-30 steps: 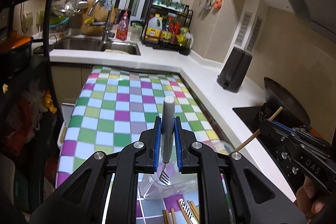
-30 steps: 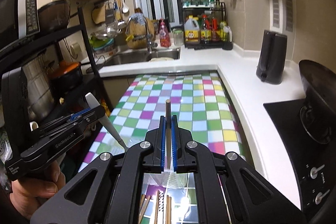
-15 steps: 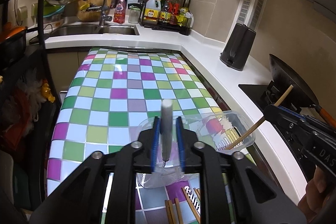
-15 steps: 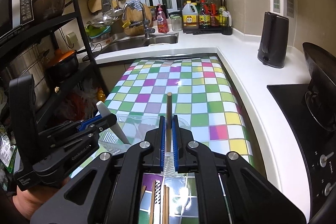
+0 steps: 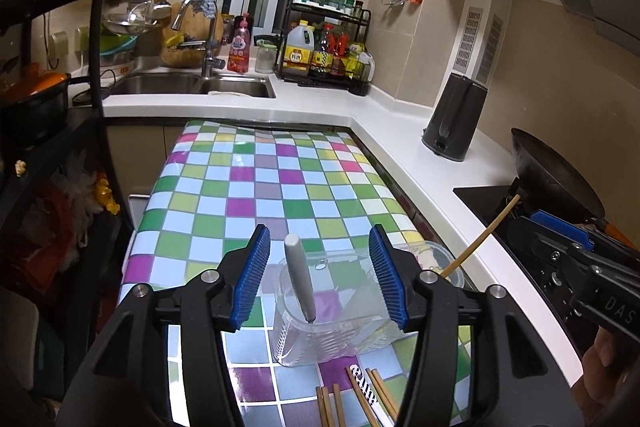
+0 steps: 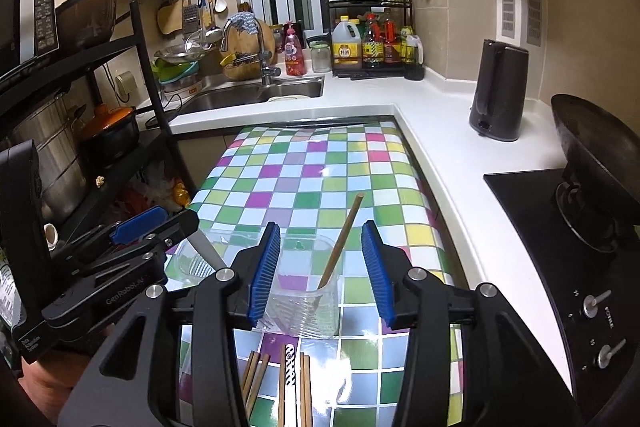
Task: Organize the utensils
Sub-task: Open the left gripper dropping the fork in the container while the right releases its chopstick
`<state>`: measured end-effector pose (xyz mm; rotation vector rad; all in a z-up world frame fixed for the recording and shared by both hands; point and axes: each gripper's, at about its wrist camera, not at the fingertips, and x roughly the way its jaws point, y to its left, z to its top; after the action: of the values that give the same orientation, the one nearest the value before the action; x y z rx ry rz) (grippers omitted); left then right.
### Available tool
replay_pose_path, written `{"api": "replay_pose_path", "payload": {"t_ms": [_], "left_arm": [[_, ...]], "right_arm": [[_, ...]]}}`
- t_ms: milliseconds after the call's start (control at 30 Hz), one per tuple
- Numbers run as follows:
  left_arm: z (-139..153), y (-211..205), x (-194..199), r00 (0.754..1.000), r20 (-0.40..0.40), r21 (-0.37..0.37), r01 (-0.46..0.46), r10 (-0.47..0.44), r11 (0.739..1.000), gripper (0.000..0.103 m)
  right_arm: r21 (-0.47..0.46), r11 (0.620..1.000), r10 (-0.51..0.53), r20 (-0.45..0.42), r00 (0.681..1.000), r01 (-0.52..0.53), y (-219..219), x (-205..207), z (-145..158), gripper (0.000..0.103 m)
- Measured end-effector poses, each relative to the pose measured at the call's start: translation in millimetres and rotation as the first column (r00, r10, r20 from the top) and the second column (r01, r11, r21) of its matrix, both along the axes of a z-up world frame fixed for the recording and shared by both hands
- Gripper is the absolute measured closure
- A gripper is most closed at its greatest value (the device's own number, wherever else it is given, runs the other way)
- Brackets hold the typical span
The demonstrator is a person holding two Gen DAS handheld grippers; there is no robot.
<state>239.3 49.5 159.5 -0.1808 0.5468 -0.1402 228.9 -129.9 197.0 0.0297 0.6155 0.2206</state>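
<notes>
A clear plastic utensil holder (image 5: 344,339) stands on the checkered tablecloth (image 5: 256,187). A grey-handled fork (image 5: 299,279) leans in it, tines down. My left gripper (image 5: 319,247) is opening, its blue pads on either side of the handle and clear of it. In the right wrist view a wooden chopstick (image 6: 340,243) leans in the holder (image 6: 308,315). My right gripper (image 6: 321,239) is opening around the chopstick without touching it. Each gripper shows in the other's view: the right gripper (image 5: 536,223) and the left gripper (image 6: 168,223). Several loose chopsticks (image 6: 296,387) lie in front of the holder.
A white counter (image 5: 400,131) wraps the table's far and right sides, with a sink (image 5: 192,85), a bottle rack (image 5: 324,55) and a black kettle (image 5: 456,119). A wok (image 6: 596,147) sits on the stove at right. A black shelf rack (image 6: 120,99) stands left.
Both grippers went from shut to open. The fork and the chopstick were let go and now lean in the clear holder, free of the pads.
</notes>
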Motion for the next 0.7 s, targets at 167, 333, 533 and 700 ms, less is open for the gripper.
{"api": "replay_pose_path", "payload": {"t_ms": [167, 333, 533, 700], "left_arm": [[20, 3, -18, 0.999, 0.043, 0.004, -0.019, 0.019, 1.000, 0.045], [37, 4, -45, 0.996, 0.084, 0.006, -0.025, 0.024, 1.000, 0.044], [36, 7, -83, 0.994, 0.106, 0.017, 0.000, -0.002, 1.000, 0.052], [13, 8, -114, 0.993, 0.094, 0.051, 0.070, -0.075, 0.996, 0.083]], "right_arm": [[0.002, 1.000, -0.030, 0.051, 0.998, 0.030, -10, -18, 21, 0.059], [0.010, 0.999, -0.041, 0.122, 0.992, 0.040, -20, -49, 41, 0.059], [0.028, 0.999, -0.050, 0.162, 0.986, 0.046, -33, -93, 38, 0.059], [0.049, 0.998, -0.044, 0.158, 0.986, 0.037, -45, -129, 16, 0.072]]}}
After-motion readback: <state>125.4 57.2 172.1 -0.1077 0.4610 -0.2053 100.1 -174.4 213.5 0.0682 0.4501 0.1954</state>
